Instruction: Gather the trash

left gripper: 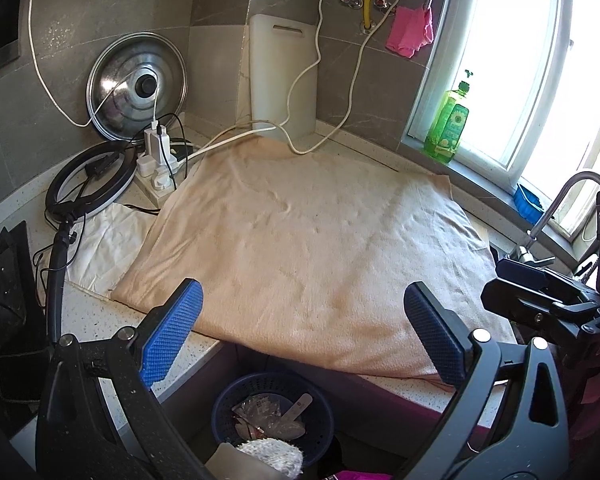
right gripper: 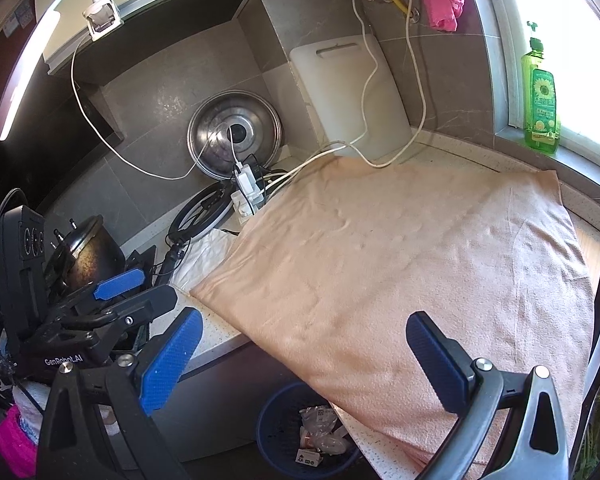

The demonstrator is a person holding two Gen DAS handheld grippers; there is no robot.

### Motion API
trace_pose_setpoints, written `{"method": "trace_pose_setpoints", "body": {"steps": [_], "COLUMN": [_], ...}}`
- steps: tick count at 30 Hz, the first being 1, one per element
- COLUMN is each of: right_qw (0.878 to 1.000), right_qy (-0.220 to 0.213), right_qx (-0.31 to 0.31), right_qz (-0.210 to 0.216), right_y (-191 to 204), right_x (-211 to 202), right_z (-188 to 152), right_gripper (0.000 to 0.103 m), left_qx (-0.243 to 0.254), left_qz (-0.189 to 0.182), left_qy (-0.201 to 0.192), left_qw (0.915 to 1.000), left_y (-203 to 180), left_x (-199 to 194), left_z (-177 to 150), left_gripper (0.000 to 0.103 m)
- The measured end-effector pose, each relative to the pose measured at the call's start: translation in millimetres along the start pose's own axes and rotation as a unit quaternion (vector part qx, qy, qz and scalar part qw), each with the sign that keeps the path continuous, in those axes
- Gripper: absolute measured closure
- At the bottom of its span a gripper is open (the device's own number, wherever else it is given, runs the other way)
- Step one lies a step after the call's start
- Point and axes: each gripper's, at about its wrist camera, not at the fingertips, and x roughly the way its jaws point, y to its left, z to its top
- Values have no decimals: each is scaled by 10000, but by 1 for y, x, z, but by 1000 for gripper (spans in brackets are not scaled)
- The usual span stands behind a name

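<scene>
We hold both tongs spread wide above the front edge of the tabletop (left gripper: pixel 100 320), nothing between their blue pads. The left tongs (left gripper: pixel 304 332) and the right tongs (right gripper: pixel 304 356) hover over the peach towel (left gripper: pixel 320 240) that covers most of the surface. Below the edge stands the blue perforated trash basket (left gripper: pixel 236 396), with crumpled plastic wrappers (left gripper: pixel 260 412) and other scraps lying inside. A green soap bottle (right gripper: pixel 540 108) stands on the window sill.
</scene>
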Motion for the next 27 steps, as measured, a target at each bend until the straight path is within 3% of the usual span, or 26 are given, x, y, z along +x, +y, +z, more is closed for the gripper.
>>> {"method": "trace_pose_setpoints", "body": {"steps": [27], "right_qw": [10000], "right_qy": [17], "right_qx": [0], "right_qz": [-25], "right_y": [-1], "right_x": [5], "right_z": [2], "right_gripper": [0], "left_qx": [-48], "left_qz": [14], "left_qy": [8], "left_qw": [10000], "left_y": [-1], "left_x": [0], "left_z": [-1], "left_gripper": [1]}}
